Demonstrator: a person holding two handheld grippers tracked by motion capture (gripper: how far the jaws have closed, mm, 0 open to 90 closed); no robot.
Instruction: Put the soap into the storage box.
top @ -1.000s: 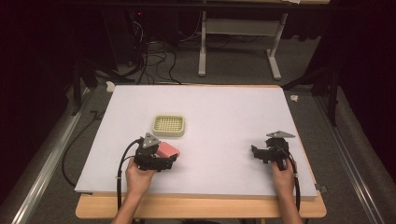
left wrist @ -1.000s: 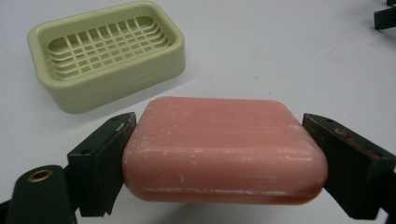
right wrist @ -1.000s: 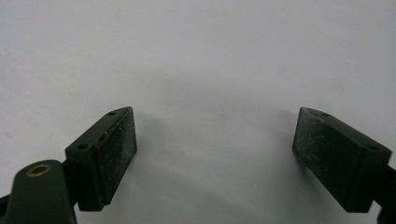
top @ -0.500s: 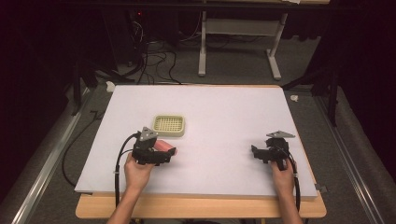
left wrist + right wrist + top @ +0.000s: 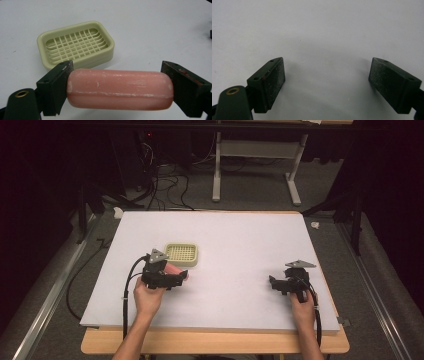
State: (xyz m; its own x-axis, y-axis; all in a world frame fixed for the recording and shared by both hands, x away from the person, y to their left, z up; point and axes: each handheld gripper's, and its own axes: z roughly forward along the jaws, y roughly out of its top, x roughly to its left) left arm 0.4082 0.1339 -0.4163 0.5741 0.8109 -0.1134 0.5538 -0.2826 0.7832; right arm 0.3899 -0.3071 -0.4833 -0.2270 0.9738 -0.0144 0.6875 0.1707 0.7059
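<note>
Pink, rounded, oblong bar of soap, waxy surface with pale scuffs and a seam line along its length, clamped lengthwise by its two ends between the black pads of my left gripper, jaws pressed tight on it. In the high view the soap sits in my left gripper just in front of the pale yellow-green plastic soap dish with a grid bottom; in the left gripper view the dish is close behind the bar, not touching it that I can see. My right gripper is well apart on the right side, jaws wide, nothing between them, just bare board. Surface: flat white board on a wooden table. Room dark, grey floor, cables and a white metal stand behind the table.
</note>
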